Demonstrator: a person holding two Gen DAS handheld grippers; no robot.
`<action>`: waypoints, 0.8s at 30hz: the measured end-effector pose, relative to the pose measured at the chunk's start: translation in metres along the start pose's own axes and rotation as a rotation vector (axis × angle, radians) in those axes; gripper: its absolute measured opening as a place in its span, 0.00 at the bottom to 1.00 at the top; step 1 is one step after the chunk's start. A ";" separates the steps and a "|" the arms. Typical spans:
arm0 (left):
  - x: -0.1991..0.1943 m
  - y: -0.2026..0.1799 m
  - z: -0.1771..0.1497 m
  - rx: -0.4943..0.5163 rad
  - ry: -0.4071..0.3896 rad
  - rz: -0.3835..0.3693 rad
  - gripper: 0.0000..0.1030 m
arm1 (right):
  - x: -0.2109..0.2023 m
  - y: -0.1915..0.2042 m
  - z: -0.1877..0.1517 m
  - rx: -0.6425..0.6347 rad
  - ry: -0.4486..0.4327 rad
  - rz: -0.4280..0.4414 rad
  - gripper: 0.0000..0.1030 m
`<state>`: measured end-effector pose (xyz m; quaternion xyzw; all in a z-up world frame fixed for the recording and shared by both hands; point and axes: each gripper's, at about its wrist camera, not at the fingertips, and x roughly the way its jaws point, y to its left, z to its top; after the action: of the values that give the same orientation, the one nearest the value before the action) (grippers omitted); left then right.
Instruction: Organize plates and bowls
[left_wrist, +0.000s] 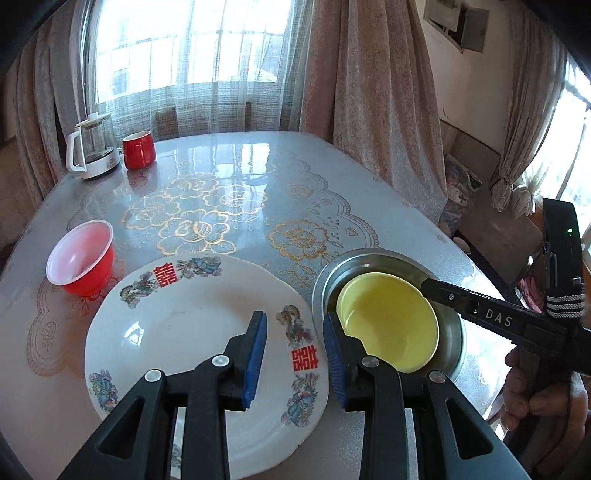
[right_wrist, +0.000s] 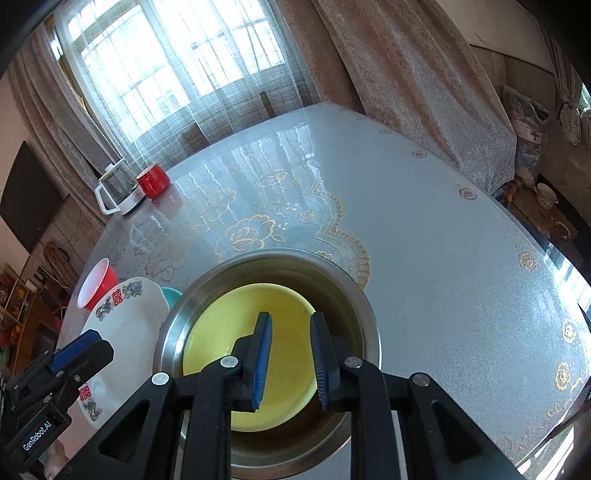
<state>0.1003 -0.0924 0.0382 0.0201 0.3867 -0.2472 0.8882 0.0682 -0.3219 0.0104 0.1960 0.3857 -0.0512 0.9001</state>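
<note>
Blue pads (left_wrist: 255, 356) of the left gripper (left_wrist: 295, 354) fill the near part of the left wrist view; its jaws stand apart and hold nothing. Below them lies the white plate (left_wrist: 177, 332) with red characters and dragons, flat on the table (left_wrist: 258, 184). The gap between the jaws sits over the right rim of this plate, but I cannot tell if a pad touches it.

Just right of the plate stands the steel bowl (left_wrist: 452, 332), and the yellow bowl (left_wrist: 391, 325) rests inside it, a little tilted. In the right wrist view the right gripper (right_wrist: 290, 360) hangs over the yellow bowl (right_wrist: 218, 332) with its jaws apart — nothing is between them. It looks as if the yellow bowl was set into the steel bowl (right_wrist: 354, 295) and let go, though this is only my judgement.

The red bowl (left_wrist: 81, 262) stands to the left, near the far-left edge of the plate and not touching it. A small piece of a teal dish (right_wrist: 171, 295) shows between the plate and the steel bowl in the right view. A glass kettle (left_wrist: 92, 147) and a red mug (left_wrist: 137, 149) are far away at the back left.

So the nesting of bowls seems partly done. The next move probably calls for the red bowl — grip its thin rim firmly, lift it over the plate, and lower it gently into the yellow bowl.
</note>
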 end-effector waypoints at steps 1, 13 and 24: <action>-0.004 0.008 0.000 -0.025 -0.010 0.000 0.31 | 0.001 0.005 0.002 -0.011 -0.001 0.013 0.20; -0.031 0.116 -0.015 -0.263 -0.068 0.132 0.31 | 0.030 0.107 0.010 -0.179 0.088 0.202 0.25; -0.037 0.199 -0.024 -0.421 -0.084 0.224 0.34 | 0.067 0.204 0.011 -0.297 0.187 0.347 0.28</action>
<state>0.1529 0.1030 0.0169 -0.1330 0.3878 -0.0619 0.9100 0.1714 -0.1350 0.0334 0.1290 0.4310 0.1797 0.8748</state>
